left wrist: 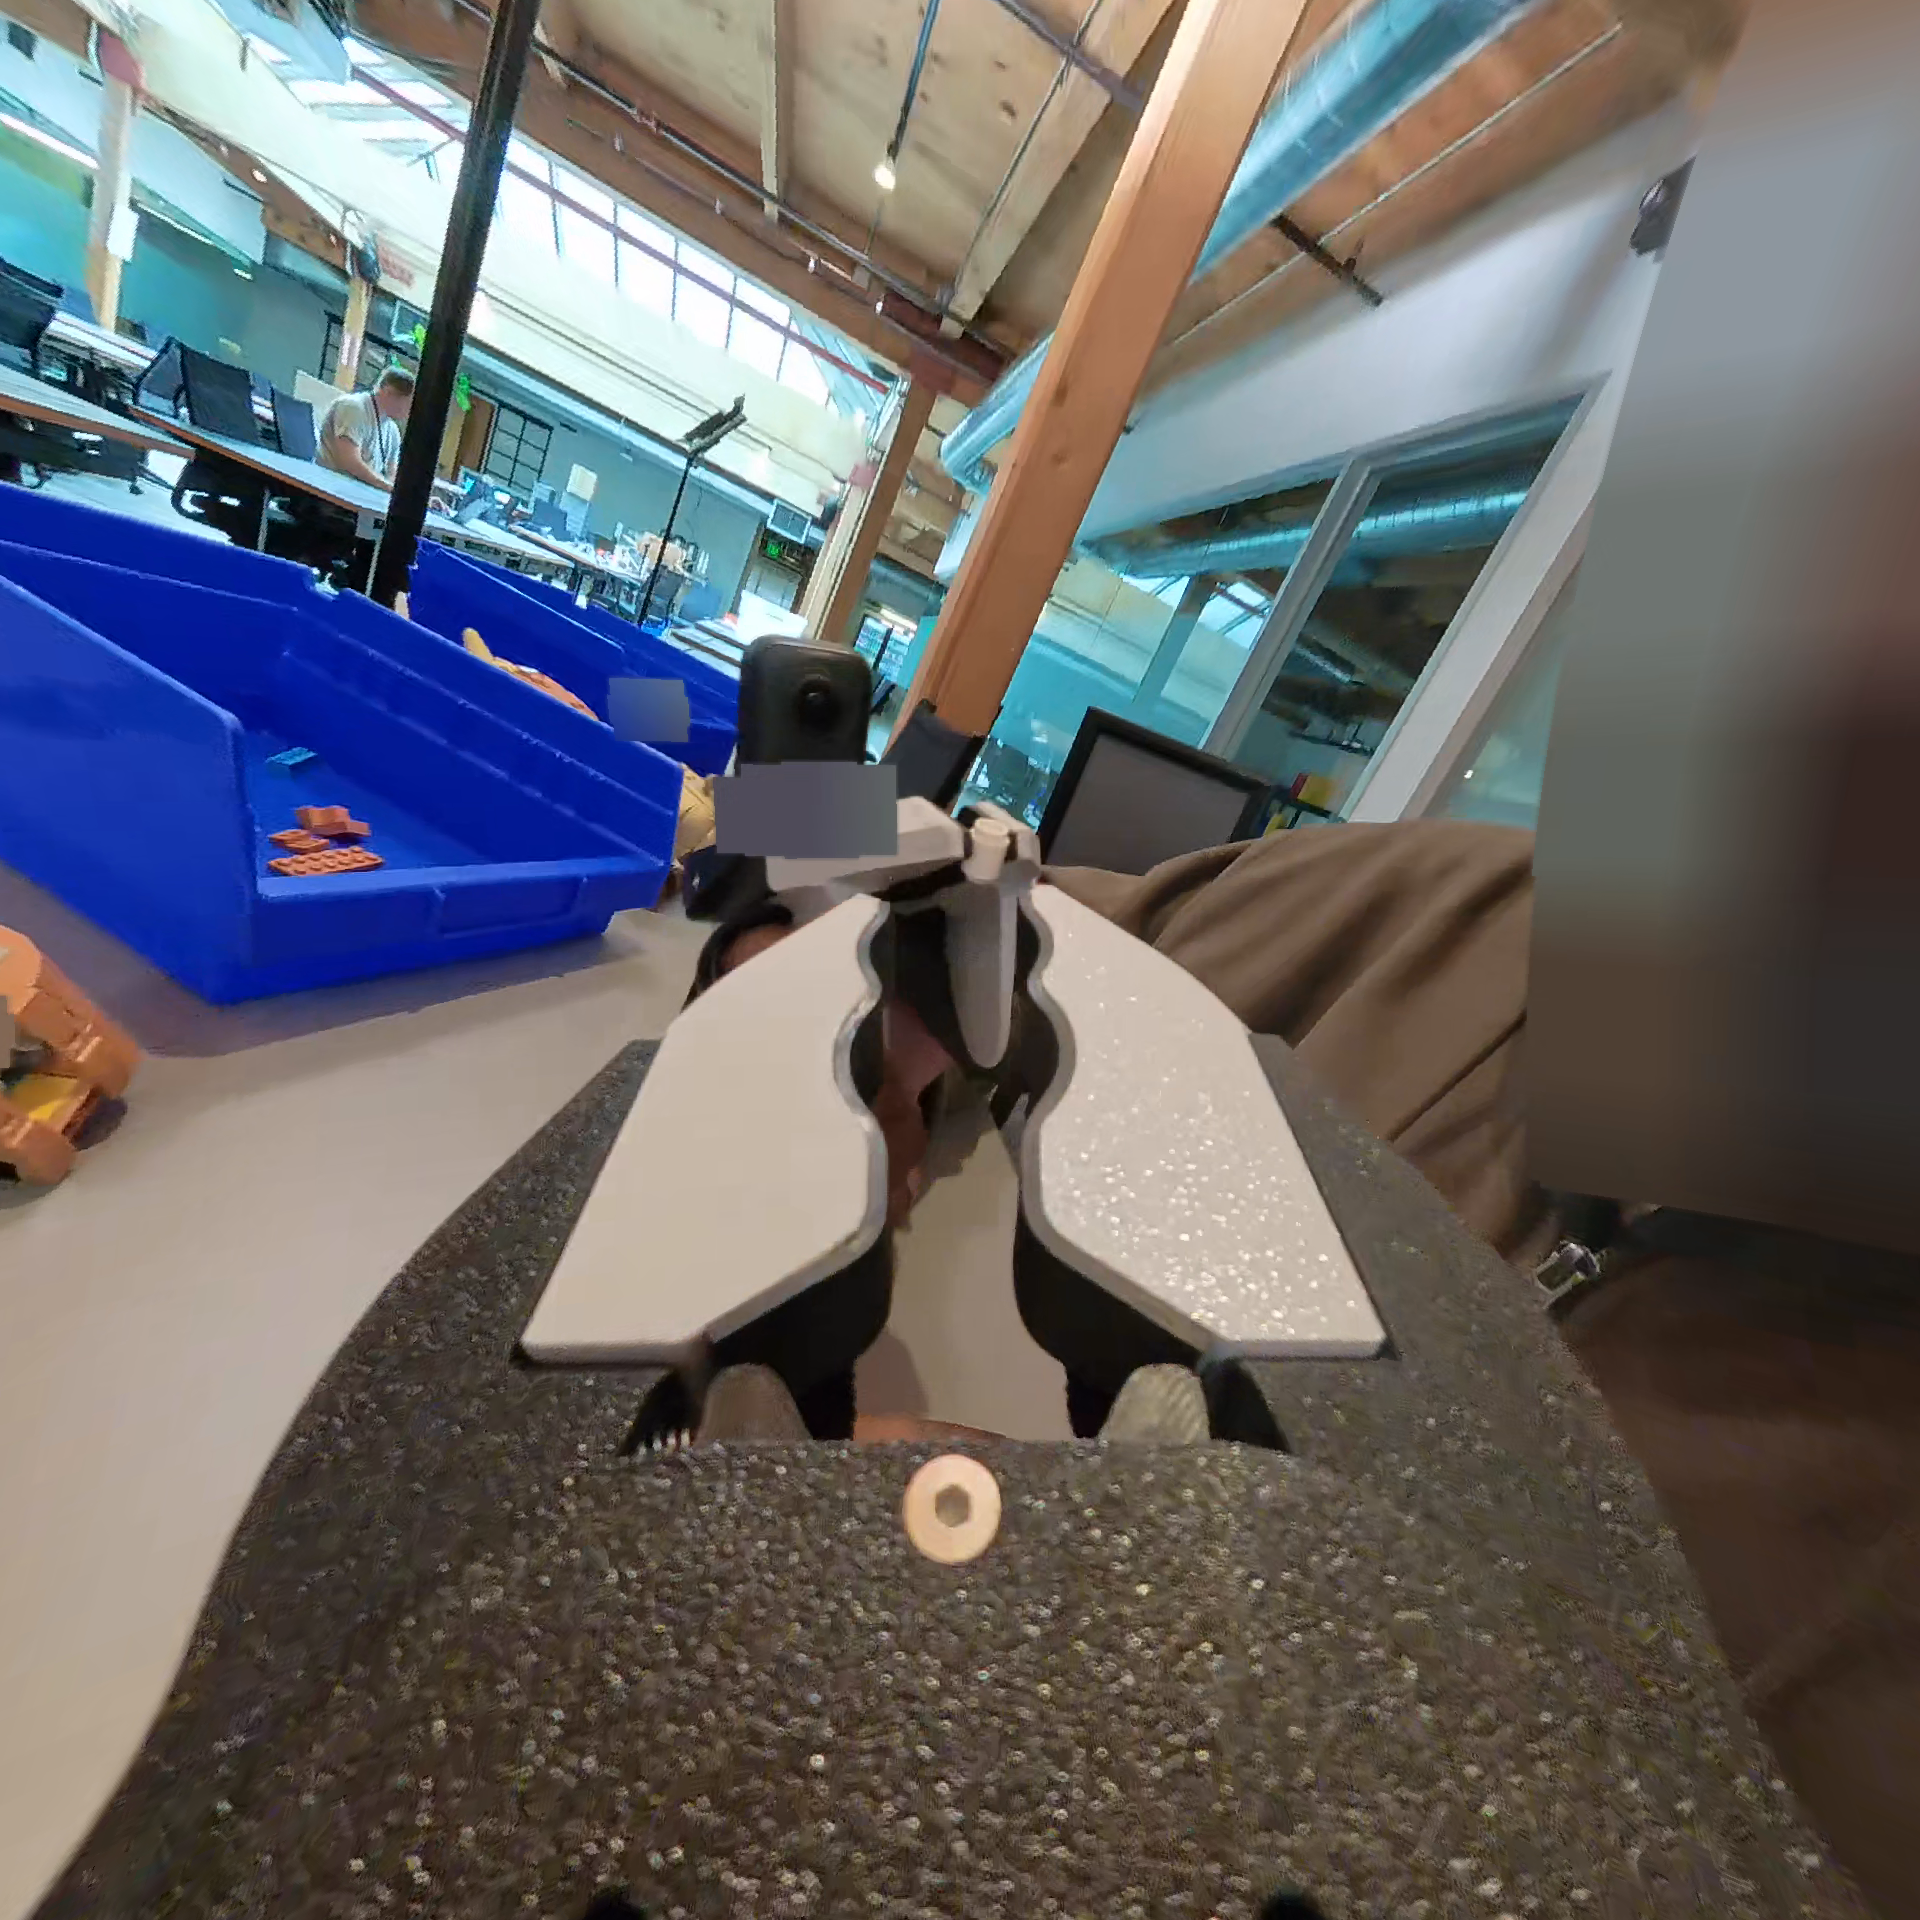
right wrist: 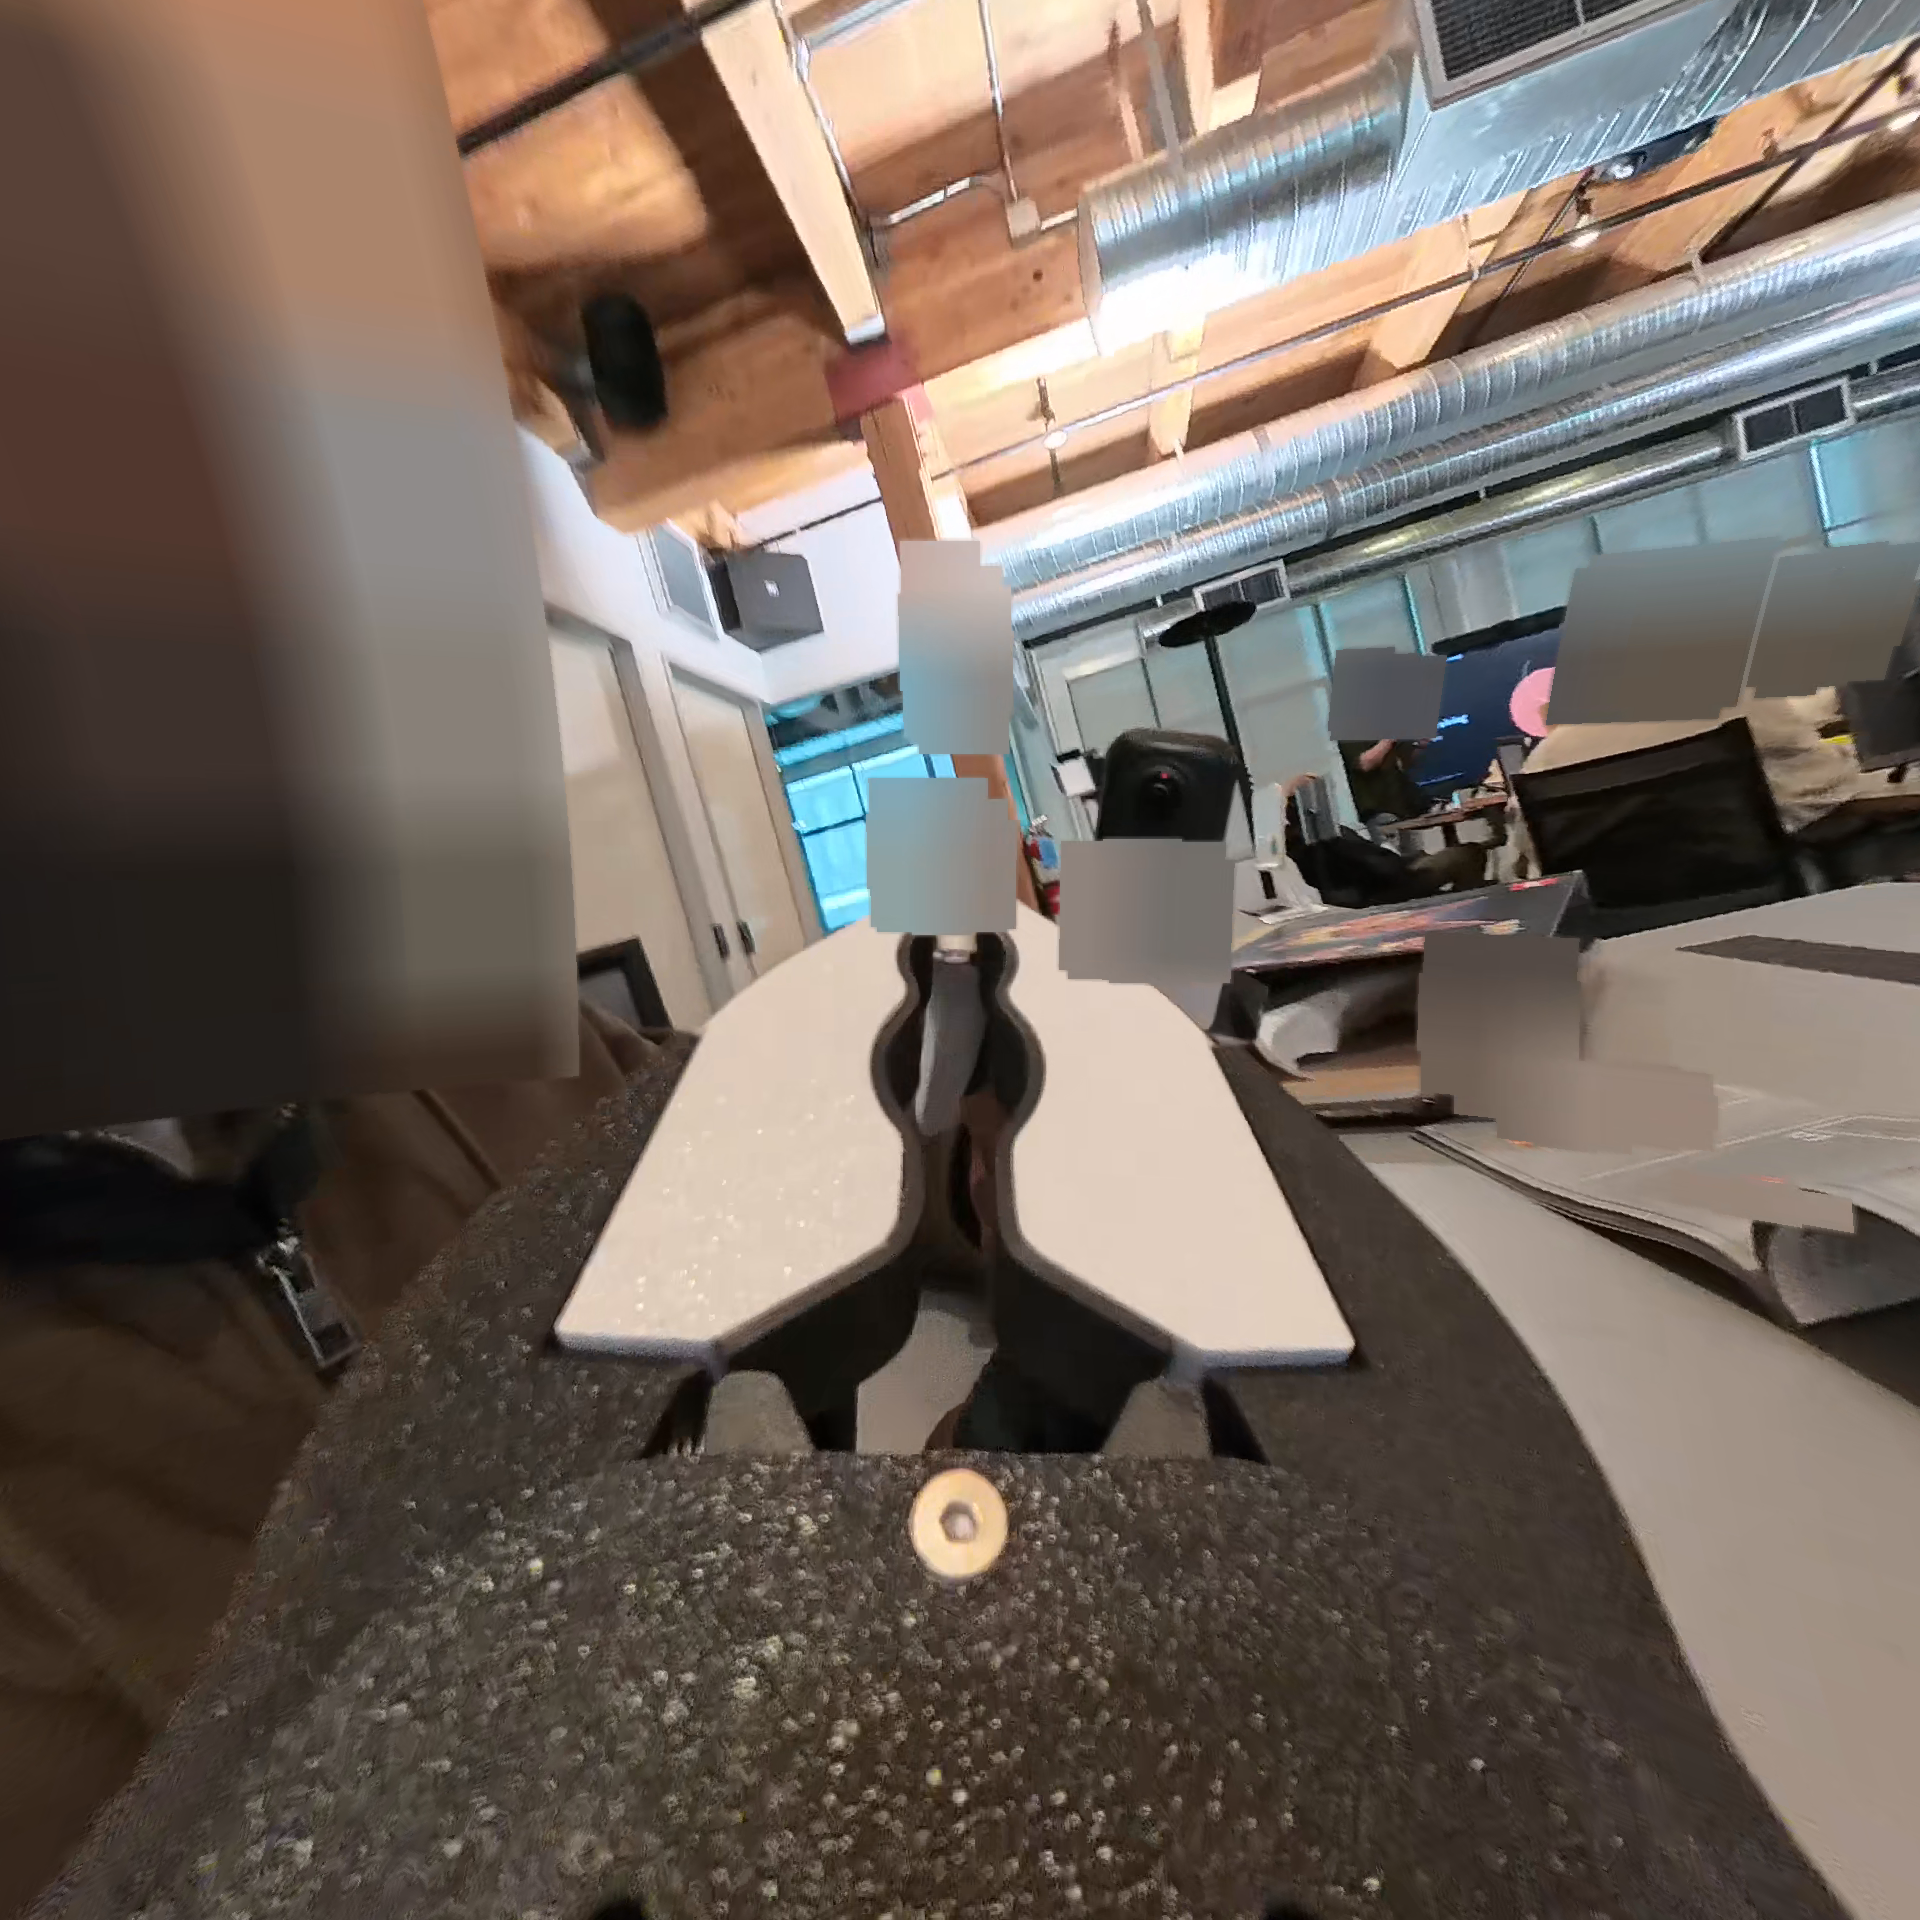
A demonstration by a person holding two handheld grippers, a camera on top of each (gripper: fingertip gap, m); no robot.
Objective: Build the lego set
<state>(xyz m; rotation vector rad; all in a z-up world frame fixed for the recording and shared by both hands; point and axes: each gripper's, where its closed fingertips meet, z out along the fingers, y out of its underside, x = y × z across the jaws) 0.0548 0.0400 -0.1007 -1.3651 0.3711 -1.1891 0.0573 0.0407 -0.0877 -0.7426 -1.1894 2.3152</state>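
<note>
Lego piece (left wrist: pixel 985 940): slim grey tapered part, white peg on top.

Left side: bare grey table (left wrist: pixel 312 1195) lies open between the blue bins (left wrist: pixel 436 831) and a brown lego build (left wrist: pixel 52 1060) at the edge; right side: papers (right wrist: pixel 1662 1195) and a box (right wrist: pixel 1403 925) crowd the table.

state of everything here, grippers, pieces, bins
left gripper: around grey lego piece, grip unclear
right gripper: shut on grey lego piece
blue bin: open, few brown plates inside
brown lego build: standing on table
instruction booklet: lying open
</note>
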